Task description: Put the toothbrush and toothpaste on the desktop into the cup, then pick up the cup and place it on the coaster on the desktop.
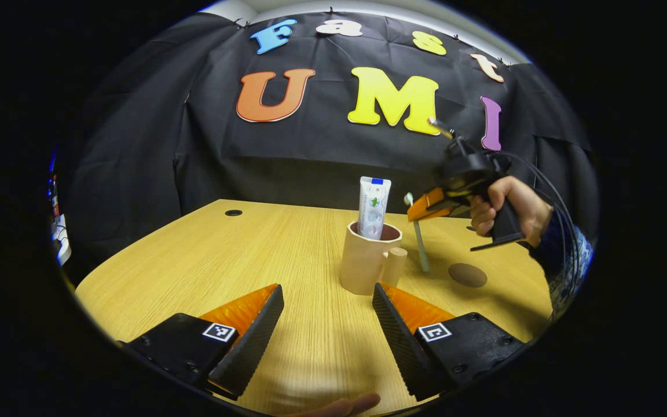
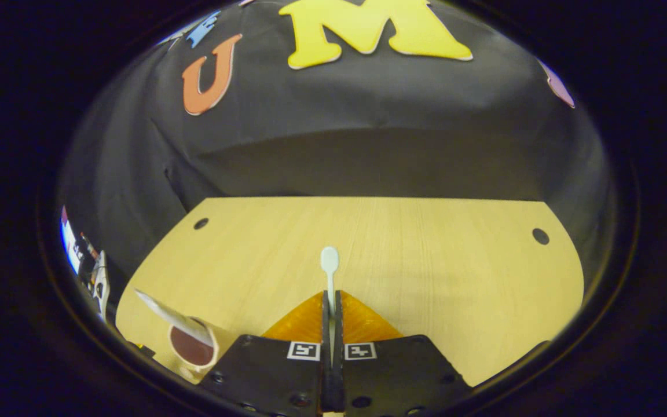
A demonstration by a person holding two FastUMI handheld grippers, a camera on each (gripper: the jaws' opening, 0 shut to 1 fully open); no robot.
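Here the wooden desktop [image 1: 287,243] is lying broad and bare across the middle of the left gripper view, its curved far edge running against the black cloth wall [image 1: 136,145] and its left edge falling away at the lower left of the frame. A small round hole [image 1: 233,212] is sitting near that far edge at upper left. The left gripper [image 1: 327,315] is hanging low at the bottom of the frame with its fingers spread wide, nothing between them, and open wood lying in the gap. A fingertip [image 1: 345,403] is showing at the very bottom edge.

Just beyond the right finger, at centre frame, the cup [image 1: 368,258] is standing upright with its handle turned toward the camera. The toothpaste [image 1: 373,207] is standing inside it, rising well above the rim. To the right of the cup, the round dark coaster [image 1: 467,274] is lying flat on the wood, apart from the cup.

At the right of the frame a hand [image 1: 507,208] is holding the right gripper [image 1: 420,209] above the desktop, and the toothbrush [image 1: 420,237] is hanging down from its fingers, just beside the cup.

In the right gripper view the fingers are closed narrowly on the toothbrush [image 2: 330,272], whose rounded end is sticking out past the tips at centre frame. The cup [image 2: 191,347] is showing at the lower left.
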